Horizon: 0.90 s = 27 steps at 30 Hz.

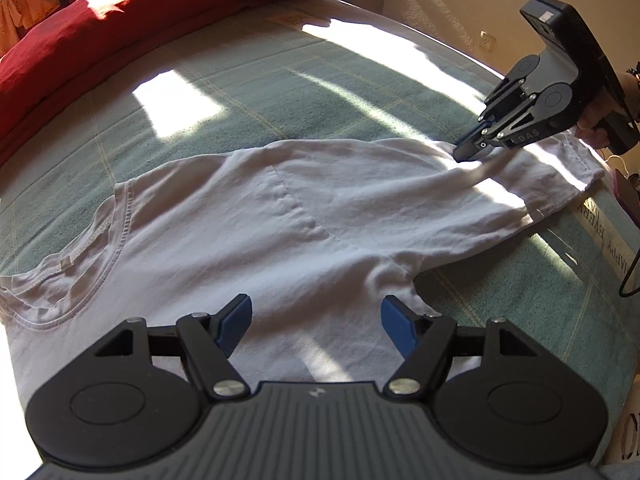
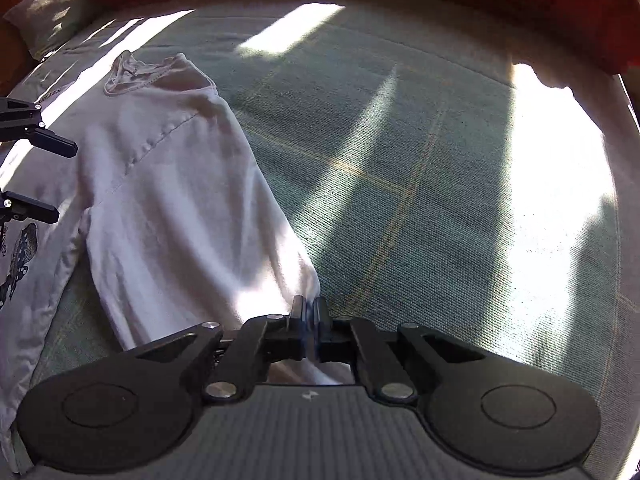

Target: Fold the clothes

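A white T-shirt (image 1: 280,220) lies spread on a green checked bed cover (image 1: 280,92), its neckline (image 1: 80,248) to the left and its hem at the right. My left gripper (image 1: 316,308) hovers open over the shirt near a sleeve, nothing between its blue pads. My right gripper (image 1: 466,152) is shut on a pinch of the shirt close to the hem, and a ridge of cloth rises to its tip. In the right wrist view the shut right gripper (image 2: 309,312) has white cloth (image 2: 180,200) at its fingertips, and the open left gripper (image 2: 64,182) shows at the left edge.
A red blanket (image 1: 120,20) runs along the far side of the bed. A printed pale cloth (image 2: 20,256) lies beside the shirt. A lettered cushion (image 1: 600,232) and a black cable (image 1: 628,276) sit at the bed's right edge. A hand (image 1: 592,120) holds the right gripper.
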Motion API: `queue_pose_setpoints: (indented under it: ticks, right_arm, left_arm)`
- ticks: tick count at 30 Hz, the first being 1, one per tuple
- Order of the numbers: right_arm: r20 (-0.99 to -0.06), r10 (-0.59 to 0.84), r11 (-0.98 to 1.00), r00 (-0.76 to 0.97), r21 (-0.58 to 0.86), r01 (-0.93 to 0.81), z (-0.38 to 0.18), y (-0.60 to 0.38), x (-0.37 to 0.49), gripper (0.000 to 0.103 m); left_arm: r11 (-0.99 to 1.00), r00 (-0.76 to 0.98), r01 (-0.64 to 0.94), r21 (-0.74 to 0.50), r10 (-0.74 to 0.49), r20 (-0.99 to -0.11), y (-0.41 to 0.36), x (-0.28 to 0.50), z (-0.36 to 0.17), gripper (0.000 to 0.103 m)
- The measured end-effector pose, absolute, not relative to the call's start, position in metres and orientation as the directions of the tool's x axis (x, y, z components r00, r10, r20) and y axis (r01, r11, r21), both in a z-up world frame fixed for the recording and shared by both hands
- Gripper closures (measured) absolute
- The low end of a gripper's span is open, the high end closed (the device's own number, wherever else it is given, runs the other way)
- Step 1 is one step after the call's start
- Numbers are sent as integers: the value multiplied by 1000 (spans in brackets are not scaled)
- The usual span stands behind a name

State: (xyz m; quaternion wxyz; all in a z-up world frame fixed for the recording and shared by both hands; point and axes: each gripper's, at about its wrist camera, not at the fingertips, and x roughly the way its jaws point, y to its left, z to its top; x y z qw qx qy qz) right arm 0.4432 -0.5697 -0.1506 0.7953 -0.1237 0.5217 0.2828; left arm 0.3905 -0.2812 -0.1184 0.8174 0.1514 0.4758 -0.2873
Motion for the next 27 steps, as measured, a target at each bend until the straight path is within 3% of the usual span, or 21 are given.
queue_pose_setpoints:
  ticks: [5, 7, 10, 12, 15, 19, 21, 27]
  right_arm:
    - [-887, 226, 876, 403, 5, -482, -147, -575, 459, 100]
    - [-889, 207, 903, 409, 12, -430, -144, -579, 464, 94]
    - [-851, 260, 930, 456, 93, -356, -121, -579, 451, 87]
    - [-831, 325, 926, 452, 182, -332, -115, -569, 441, 76]
    - [-825, 380, 912, 419, 261, -315, -121, -540, 430, 73]
    - [-856, 256, 947, 449, 129, -293, -154, -497, 431, 66]
    - [-816, 216, 967, 536, 102, -235, -162, -493, 436, 62]
    - [-804, 184, 983, 565, 166, -83, -163, -507, 479, 56]
  left_arm:
    - [787, 393, 617, -18, -327, -860, -285, 398, -116, 31]
    - [782, 398, 624, -14, -333, -855, -286, 400, -113, 31]
    - [771, 407, 636, -15, -352, -843, -288, 404, -109, 31]
    - [769, 407, 639, -20, -360, -839, -289, 408, -109, 31]
    - [764, 405, 643, -40, -384, -830, -294, 415, -112, 31]
    - [767, 398, 639, -56, -392, -829, -298, 429, -133, 31]
    - [773, 405, 633, -36, -371, -836, -301, 442, -144, 31]
    - [809, 451, 587, -20, -347, -823, -309, 480, -147, 33]
